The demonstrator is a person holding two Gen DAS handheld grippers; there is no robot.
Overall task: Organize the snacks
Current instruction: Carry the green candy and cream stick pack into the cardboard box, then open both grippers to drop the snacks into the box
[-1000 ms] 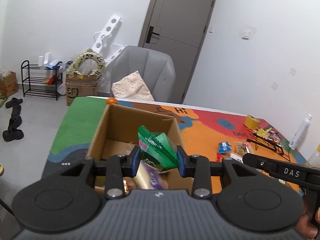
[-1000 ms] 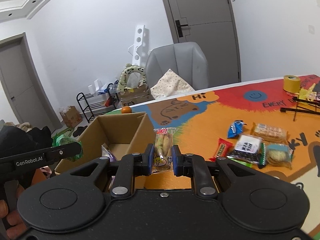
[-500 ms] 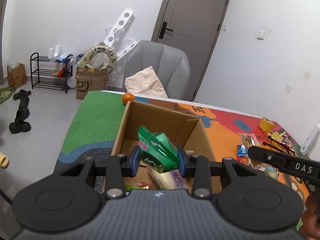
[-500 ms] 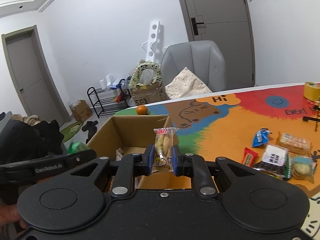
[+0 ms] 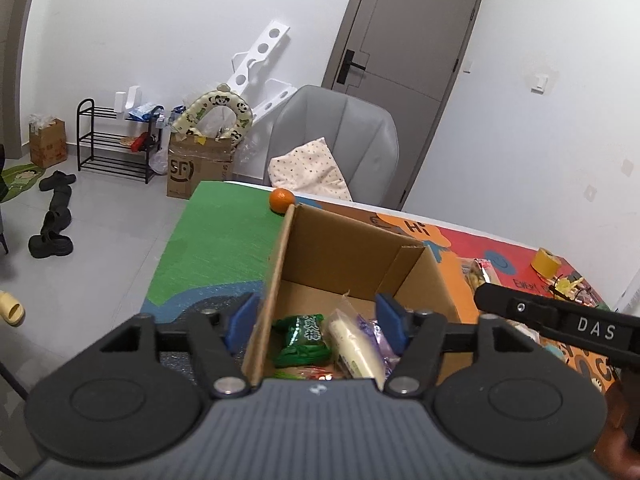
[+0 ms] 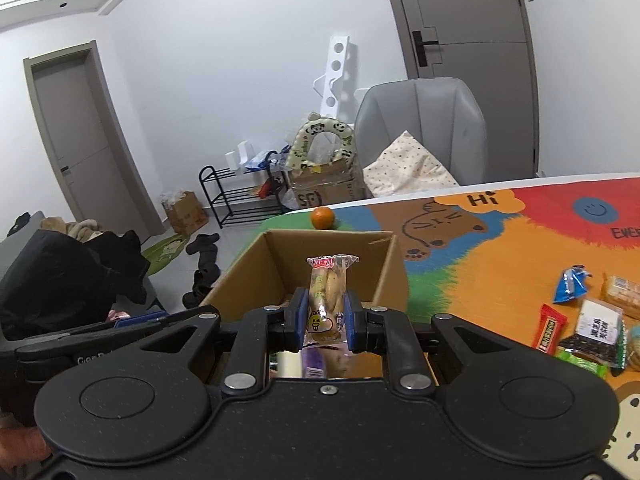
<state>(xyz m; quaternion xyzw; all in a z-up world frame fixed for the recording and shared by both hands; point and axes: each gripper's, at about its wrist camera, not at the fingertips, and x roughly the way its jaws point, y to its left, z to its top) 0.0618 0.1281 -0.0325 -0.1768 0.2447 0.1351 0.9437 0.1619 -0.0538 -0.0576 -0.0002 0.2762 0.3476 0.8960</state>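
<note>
- While the left tongs (image 5: 316, 322) stand spread apart with nothing between them, straddling the left wall of the cardboard box (image 5: 360, 248), the green snack packet (image 5: 304, 338) lies on the box floor beside a white-and-purple packet (image 5: 354, 340).
- Right tongs (image 6: 325, 322): clamped on the lower half of a clear-wrapped biscuit packet (image 6: 328, 292), held upright above the near edge of the box.
- Handling, by judgement: the packet looks light, its film slick and crinkly, its contents brittle. Grip across the body, not the crimped top seal; keep pressure modest.
- Remaining snacks: a blue packet (image 6: 572, 284), a red bar (image 6: 550, 330) and a dark packet with a white label (image 6: 596, 330) lie on the counter (image 6: 500, 280) to the right of the box.
- Surface: a bright printed mat covers the counter; an orange (image 6: 322, 217) sits just behind the box.
- Room: behind the box stand a grey chair (image 6: 424, 128) with a cushion, a shoe rack, white walls and grey doors.
</note>
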